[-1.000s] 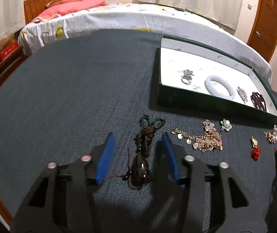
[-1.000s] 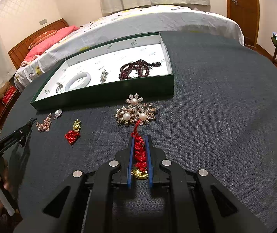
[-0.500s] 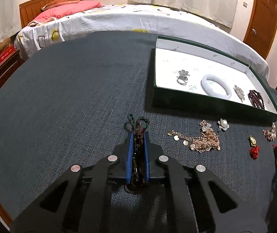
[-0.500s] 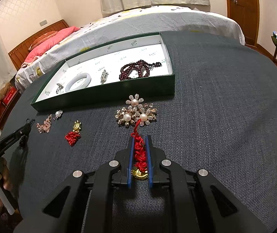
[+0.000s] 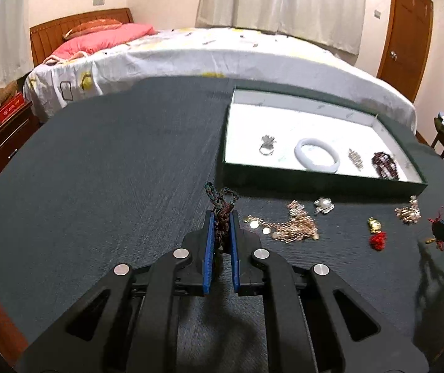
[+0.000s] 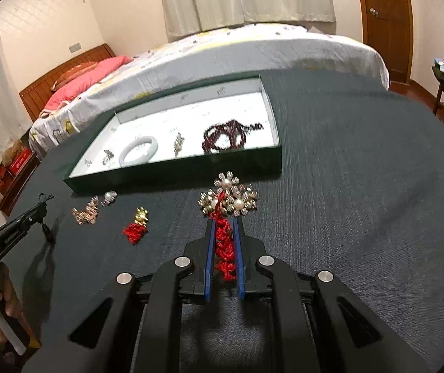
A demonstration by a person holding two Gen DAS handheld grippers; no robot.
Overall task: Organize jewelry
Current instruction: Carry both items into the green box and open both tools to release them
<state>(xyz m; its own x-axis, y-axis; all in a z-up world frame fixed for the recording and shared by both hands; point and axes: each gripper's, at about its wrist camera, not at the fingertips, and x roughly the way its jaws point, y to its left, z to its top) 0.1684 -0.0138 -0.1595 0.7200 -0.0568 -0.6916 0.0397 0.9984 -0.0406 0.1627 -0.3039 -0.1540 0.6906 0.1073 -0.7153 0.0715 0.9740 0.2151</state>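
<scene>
while left tool (image 5: 222,217) grips a dark braided cord (image 5: 220,202), right tool (image 6: 224,222) pinches a red knot charm (image 6: 223,245).

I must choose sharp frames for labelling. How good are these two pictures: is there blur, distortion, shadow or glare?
Left wrist view: strong fisheye bending with dark corners; the loose jewelry on the cloth is smeared by motion; the tray floor glares white. Right wrist view: same bending; the tray and bead string are blurred, while the hand-held gripper and red tassel stay sharp; a soft shadow lies under it.
</scene>
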